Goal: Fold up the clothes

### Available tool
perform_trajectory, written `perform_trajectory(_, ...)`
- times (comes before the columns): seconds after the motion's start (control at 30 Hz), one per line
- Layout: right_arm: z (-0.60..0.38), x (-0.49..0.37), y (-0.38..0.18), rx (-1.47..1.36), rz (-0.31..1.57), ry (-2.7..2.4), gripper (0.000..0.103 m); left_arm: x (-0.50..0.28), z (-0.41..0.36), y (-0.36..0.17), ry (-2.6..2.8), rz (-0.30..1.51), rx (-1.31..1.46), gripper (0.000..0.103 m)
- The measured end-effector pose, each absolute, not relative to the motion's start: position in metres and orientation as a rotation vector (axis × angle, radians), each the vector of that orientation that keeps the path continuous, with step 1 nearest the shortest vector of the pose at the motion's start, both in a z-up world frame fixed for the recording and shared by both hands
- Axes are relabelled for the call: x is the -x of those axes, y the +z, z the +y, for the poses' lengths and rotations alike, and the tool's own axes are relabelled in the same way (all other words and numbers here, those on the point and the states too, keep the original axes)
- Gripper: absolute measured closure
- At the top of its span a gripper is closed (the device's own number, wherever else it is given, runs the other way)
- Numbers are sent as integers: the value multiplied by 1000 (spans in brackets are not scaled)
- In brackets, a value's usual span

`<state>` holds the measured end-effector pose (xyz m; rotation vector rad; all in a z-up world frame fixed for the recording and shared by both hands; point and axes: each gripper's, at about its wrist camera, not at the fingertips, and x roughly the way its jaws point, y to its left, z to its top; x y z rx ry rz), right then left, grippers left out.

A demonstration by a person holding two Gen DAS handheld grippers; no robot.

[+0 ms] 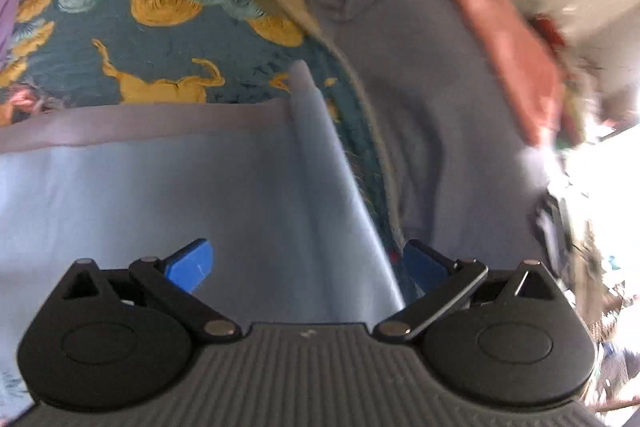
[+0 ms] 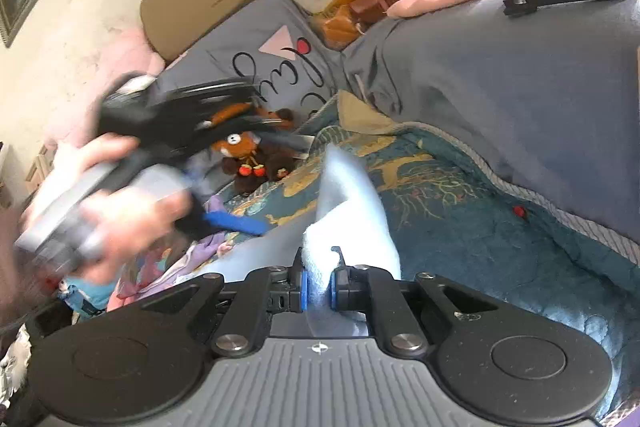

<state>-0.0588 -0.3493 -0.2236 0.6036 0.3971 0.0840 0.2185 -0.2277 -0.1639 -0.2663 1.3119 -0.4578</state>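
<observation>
Light blue garment (image 1: 160, 195) is spread over the patterned teal quilt (image 1: 168, 39) on the bed, filling the lower left of the left wrist view, with one edge lifted into a ridge toward the middle of the frame. Your right gripper (image 2: 318, 291) has its jaws clenched on a bunched bit of that blue cloth, which stands up from them at bottom centre of the right view. Your left gripper (image 1: 308, 263) hangs over the cloth with jaws spread wide, gripping nothing; in the right view it's a blur at centre left. Looks to me like mid-fold, one corner pinched. Next you'd probably want the left jaws on a matching edge so both sides travel evenly, otherwise the fabric sags.
</observation>
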Motion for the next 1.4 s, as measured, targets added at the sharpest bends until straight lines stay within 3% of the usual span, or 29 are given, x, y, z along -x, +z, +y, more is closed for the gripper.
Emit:
perform_trajectory(0.23, -351, 63, -227, -624, 395, 114, 93, -241, -241, -192, -350, 1419, 338, 1)
perform_trajectory(0.4, -356, 61, -231, -649, 400, 111, 93, -247, -237, -203, -298, 1462, 375, 30)
perform_trajectory(0.53, -356, 61, -233, -657, 404, 117, 93, -245, -219, -208, -279, 1464, 468, 37)
perform_trajectory(0.63, -355, 60, -233, -661, 405, 125, 93, -247, -201, -215, -283, 1489, 563, 49)
perform_trajectory(0.73, -355, 60, -233, -661, 406, 130, 93, -249, -190, -220, -303, 1493, 643, 65)
perform_trajectory(0.8, -356, 61, -233, -659, 407, 127, 93, -249, -188, -222, -320, 1487, 686, 81)
perform_trajectory(0.87, -357, 62, -233, -650, 409, 124, 93, -253, -188, -225, -338, 1473, 701, 89)
perform_trajectory(1.2, -331, 63, -201, -431, 404, 172, 94, -246, -191, -181, -378, 1354, 592, 94)
perform_trajectory(1.4, -291, 51, -164, -316, 378, 384, 94, -246, -165, -126, -411, 1272, 469, 94)
